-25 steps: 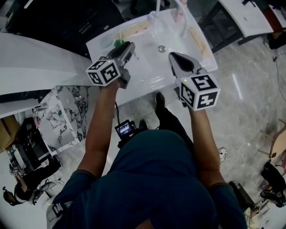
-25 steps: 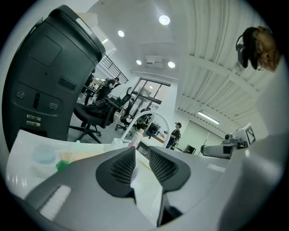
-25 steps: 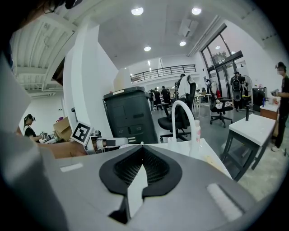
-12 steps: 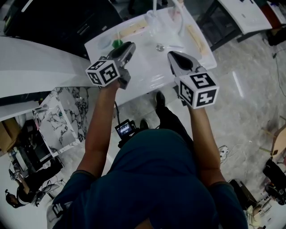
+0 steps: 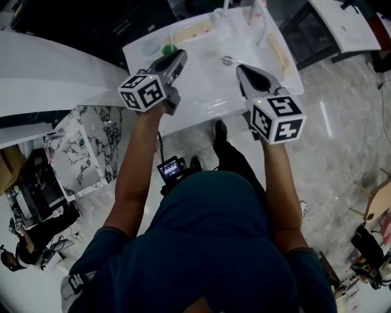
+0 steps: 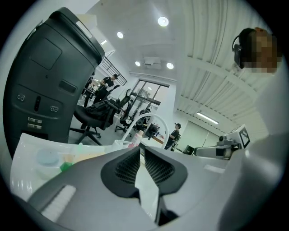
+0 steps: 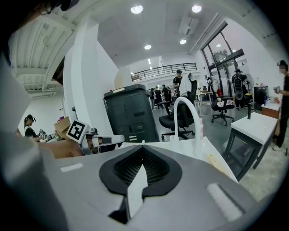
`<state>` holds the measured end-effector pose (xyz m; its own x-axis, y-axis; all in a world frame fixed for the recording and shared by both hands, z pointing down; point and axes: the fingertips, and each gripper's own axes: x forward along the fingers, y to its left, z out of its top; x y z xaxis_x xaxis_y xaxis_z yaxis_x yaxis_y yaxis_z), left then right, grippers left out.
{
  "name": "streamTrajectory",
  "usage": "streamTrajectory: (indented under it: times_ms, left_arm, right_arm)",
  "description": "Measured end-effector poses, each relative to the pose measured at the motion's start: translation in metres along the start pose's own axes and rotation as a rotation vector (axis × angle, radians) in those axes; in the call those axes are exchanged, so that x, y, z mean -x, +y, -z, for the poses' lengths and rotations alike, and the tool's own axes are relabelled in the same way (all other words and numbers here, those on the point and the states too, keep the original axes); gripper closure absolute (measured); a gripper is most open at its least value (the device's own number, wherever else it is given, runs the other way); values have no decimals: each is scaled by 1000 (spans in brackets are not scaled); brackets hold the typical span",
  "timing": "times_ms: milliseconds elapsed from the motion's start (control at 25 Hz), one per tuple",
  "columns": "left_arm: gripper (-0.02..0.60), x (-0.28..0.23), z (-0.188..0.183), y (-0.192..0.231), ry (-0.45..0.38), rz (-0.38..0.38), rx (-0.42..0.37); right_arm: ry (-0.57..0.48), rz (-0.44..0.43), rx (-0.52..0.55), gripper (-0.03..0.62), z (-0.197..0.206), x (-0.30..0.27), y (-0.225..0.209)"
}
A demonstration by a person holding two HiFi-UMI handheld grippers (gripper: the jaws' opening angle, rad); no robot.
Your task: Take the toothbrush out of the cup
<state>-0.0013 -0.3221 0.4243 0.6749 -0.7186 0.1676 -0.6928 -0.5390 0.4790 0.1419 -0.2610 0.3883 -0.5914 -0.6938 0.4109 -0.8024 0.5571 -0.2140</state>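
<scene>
A clear cup (image 5: 219, 18) stands at the back of the white basin (image 5: 201, 85), next to the white arched tap (image 7: 187, 119). I cannot make out the toothbrush. My left gripper (image 5: 178, 56) hovers over the basin's front left. Its jaws (image 6: 142, 149) have just been closing and now stand a narrow gap apart, with nothing between them. Over the front right, near the drain (image 5: 227, 60), my right gripper (image 5: 240, 68) is shut and empty, its pads (image 7: 135, 167) meeting at the tips. Both are well short of the cup (image 6: 120, 143).
A small green thing (image 5: 168, 49) and a round clear dish (image 5: 149, 47) lie at the basin's left. A pink bottle (image 5: 258, 12) stands by the tap, and pale beige strips (image 5: 278, 52) lie along the rims. A black machine (image 6: 49, 85) stands to the left. A white table (image 7: 257, 126) is at the right.
The head view has shifted slightly. Both grippers hover in much the same place over the front of the basin.
</scene>
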Motion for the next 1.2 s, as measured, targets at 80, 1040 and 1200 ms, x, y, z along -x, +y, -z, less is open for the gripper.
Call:
streamTrajectory:
  times_ms: [80,1040,1200]
  left_arm:
    - [569,4,-2,4,-5,-8,-2]
    - [581,110,-26,78,-12,-227,-151]
    - [581,132,-20,90,-8,-274,-158]
  right_arm:
    - [6,-6,2,587,-1,-5,1]
    - [103,-134,55,586,-20,-110,19]
    - [124,-166,63,586,-18,-131,23]
